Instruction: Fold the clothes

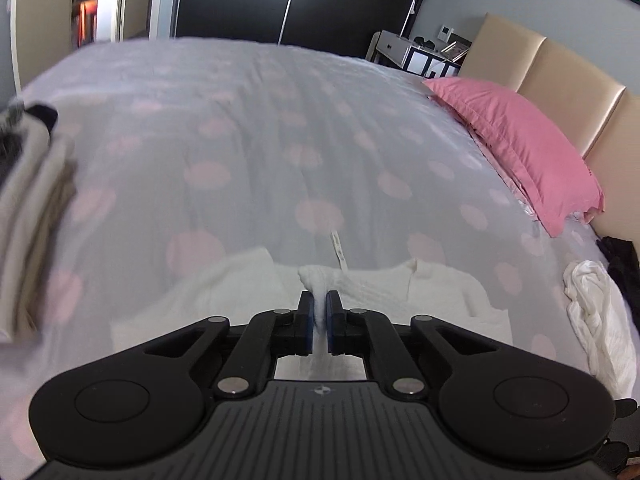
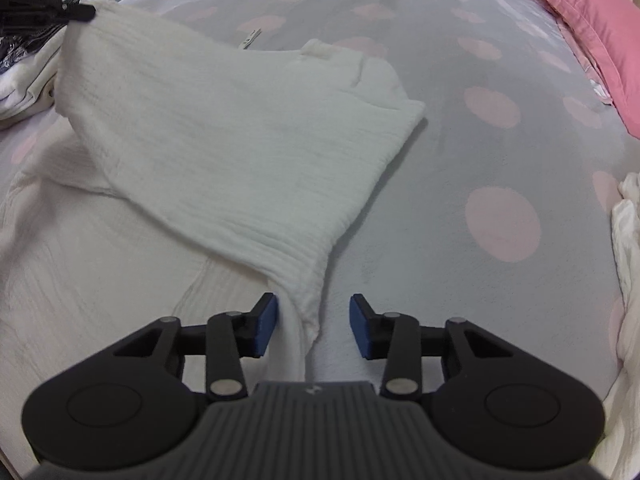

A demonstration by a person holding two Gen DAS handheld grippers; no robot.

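A white ribbed knit garment (image 1: 400, 284) lies on the grey bedspread with pink dots (image 1: 240, 140). My left gripper (image 1: 319, 300) is shut on a bunched fold of it, white fabric pinched between the blue pads. In the right wrist view that gripper (image 2: 82, 12) holds one corner of the garment (image 2: 224, 140) raised at the upper left, so a wide panel slopes down toward the ribbed hem (image 2: 308, 292). My right gripper (image 2: 313, 312) is open, and the hem's edge lies between its fingers close to the left pad (image 2: 266, 324), not pinched.
A pink pillow (image 1: 520, 148) leans on the beige headboard (image 1: 560, 80) at the right. Folded beige clothes (image 1: 32, 200) are stacked at the left. A crumpled white cloth (image 1: 600, 312) and a dark garment (image 1: 620, 256) lie at the right edge. Patterned clothes (image 2: 20, 52) sit at the far left.
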